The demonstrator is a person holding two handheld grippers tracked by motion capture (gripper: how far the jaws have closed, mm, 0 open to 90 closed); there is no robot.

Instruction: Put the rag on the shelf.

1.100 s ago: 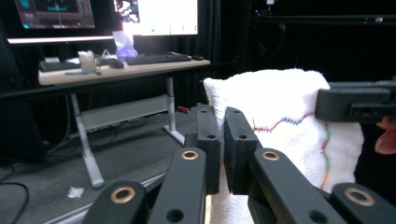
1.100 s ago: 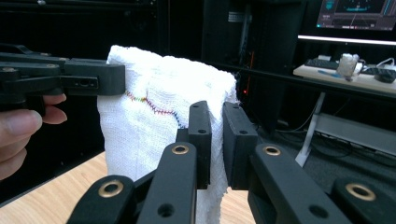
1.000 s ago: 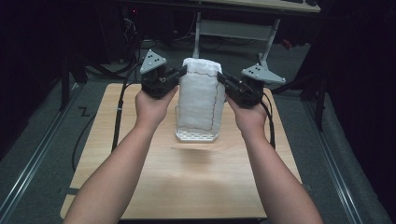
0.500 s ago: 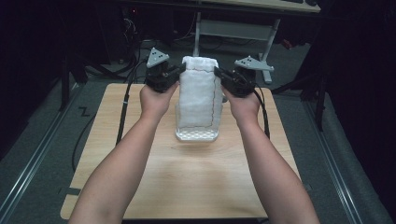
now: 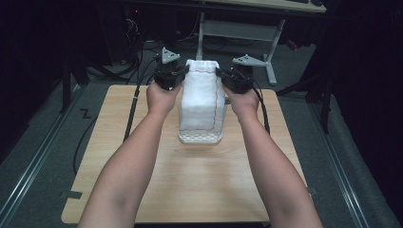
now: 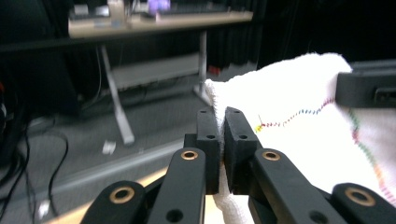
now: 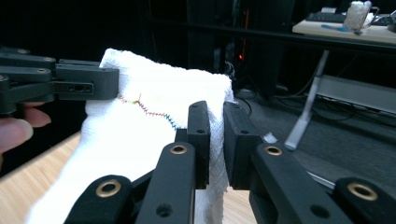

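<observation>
1. The wooden table (image 5: 190, 190) takes up the middle and lower part of the high view, with dark floor all around it and a desk frame in the upper background.
2. The person's two forearms come up from the bottom edge and angle in toward the upper centre of the frame.
3. The white towel (image 5: 202, 102) hangs stretched between the two claws, right in the upper middle of the high view. It's got a thin stitched line running down its right side, and its lower end drops into a white basket (image 5: 200, 138) sitting on the table at centre.
4. Left claw (image 5: 178, 76) sits just left of the towel's top corner. In the left gripper view the left claw (image 6: 220, 140) has its jaws squeezed nearly together, with the towel's edge pinched between them; the cloth spreads off to the right of the frame.
5. Right claw (image 5: 223, 78) is just right of the other top corner. In the right gripper view the right claw (image 7: 215, 140) is likewise clamped down on a fold of towel, with the rest of the cloth fanning out to the left.
6. Multicoloured stitching runs across the towel near both pinch points.
</observation>
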